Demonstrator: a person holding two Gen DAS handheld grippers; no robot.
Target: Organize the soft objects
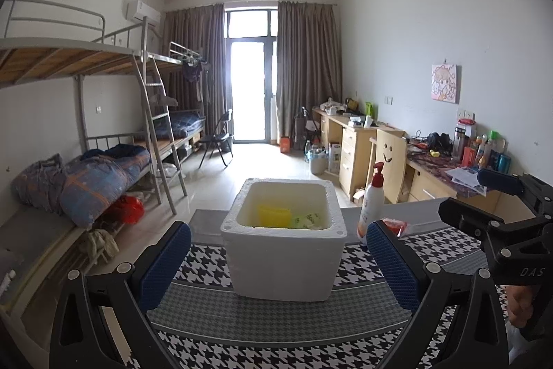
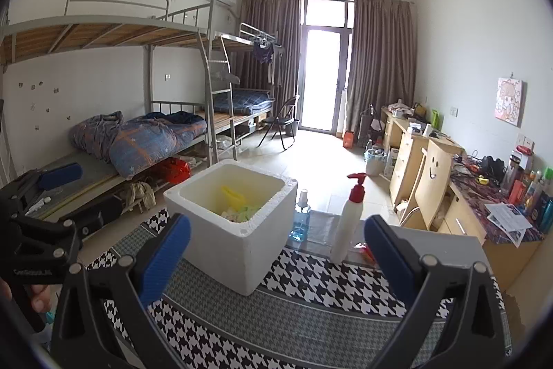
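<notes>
A white foam box (image 1: 283,258) (image 2: 231,241) stands open-topped on the houndstooth table cloth (image 1: 276,344). Inside it lie a yellow soft piece (image 1: 274,215) (image 2: 232,195) and a green packet (image 1: 307,221) (image 2: 247,210). My left gripper (image 1: 278,230) is open wide, short of the box, with nothing between its blue pads (image 1: 166,261). Seen from the right wrist, it hangs off to the left (image 2: 79,196), clear of the box. My right gripper (image 2: 276,225) is also open wide and empty, its blue pads (image 2: 390,255) short of the box. It appears at the right edge of the left wrist view (image 1: 470,196).
A white pump bottle with a red top (image 1: 371,206) (image 2: 347,223) stands right of the box, with a red packet (image 1: 395,225) at its foot. A blue-liquid spray bottle (image 2: 300,220) stands behind the box. Bunk beds (image 2: 138,134) line the left, desks (image 2: 432,161) the right.
</notes>
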